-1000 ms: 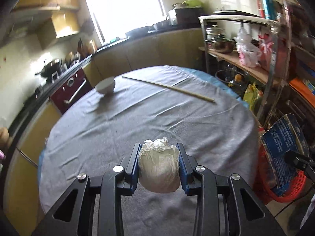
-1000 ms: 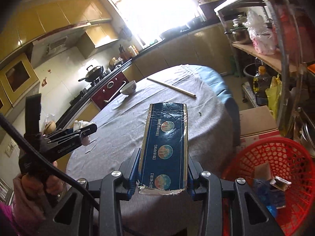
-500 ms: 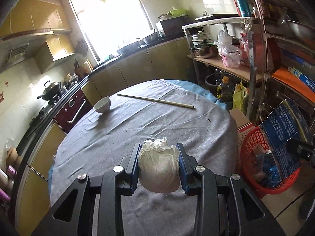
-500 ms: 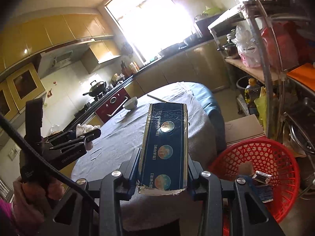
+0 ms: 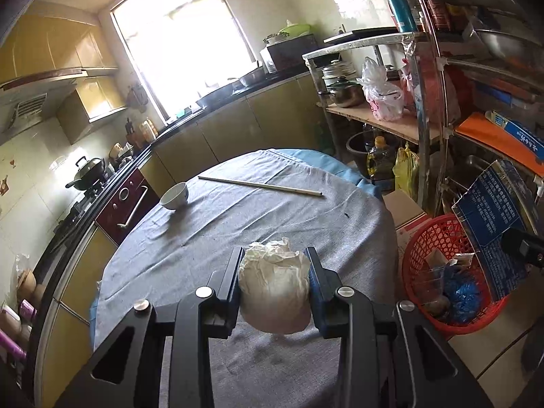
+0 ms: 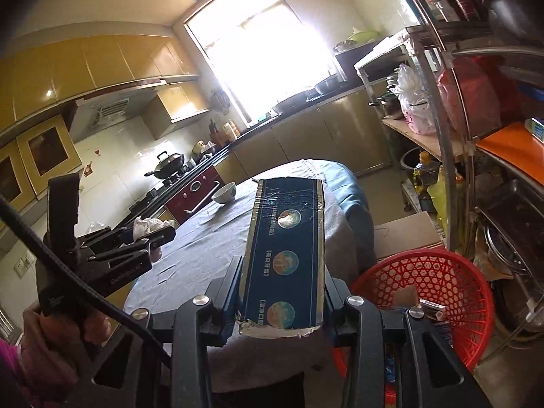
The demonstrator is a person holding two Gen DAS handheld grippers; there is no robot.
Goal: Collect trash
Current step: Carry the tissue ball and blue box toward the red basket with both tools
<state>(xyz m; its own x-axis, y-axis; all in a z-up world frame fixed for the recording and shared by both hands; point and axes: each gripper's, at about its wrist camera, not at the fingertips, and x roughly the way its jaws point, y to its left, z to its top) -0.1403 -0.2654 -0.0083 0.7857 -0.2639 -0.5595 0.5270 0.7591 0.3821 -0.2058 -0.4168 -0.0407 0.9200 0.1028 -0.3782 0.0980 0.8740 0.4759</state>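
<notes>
Left gripper (image 5: 274, 287): jaws narrow, clamped from both sides on a crumpled white paper wad (image 5: 274, 292), held above the near part of the round table (image 5: 204, 238) draped in grey cloth.

Same gripper in the right wrist view (image 6: 154, 238): at the left, wad (image 6: 146, 225) protruding white between the fingertips; below it, a hand (image 6: 64, 336) around the grip, with a pink sleeve (image 6: 6, 367) at the picture edge.

Right gripper (image 6: 282, 292): jaws closed on the flanks of a flattened dark-blue carton (image 6: 284, 255), three round printed emblems facing up, torn silver edge toward the camera, far end tilted upward over the table edge.

Same carton in the left wrist view (image 5: 489, 224): at the right, printed blue face over the red mesh basket (image 5: 421, 234).

Red mesh basket (image 6: 476, 282): on the floor, just beside the table at the right, below and right of the carton; inside, blue plastic scraps (image 5: 459, 289) and small cardboard pieces (image 6: 430, 306).

On the far half of the table: white bowl (image 5: 174, 196) at the left, pair of long chopsticks (image 5: 260, 186) lying across toward the right, well apart from both grippers.

Behind the basket: brown cardboard box (image 6: 404, 234) and a metal shelf rack (image 5: 438, 108) carrying pots and plastic bags.
</notes>
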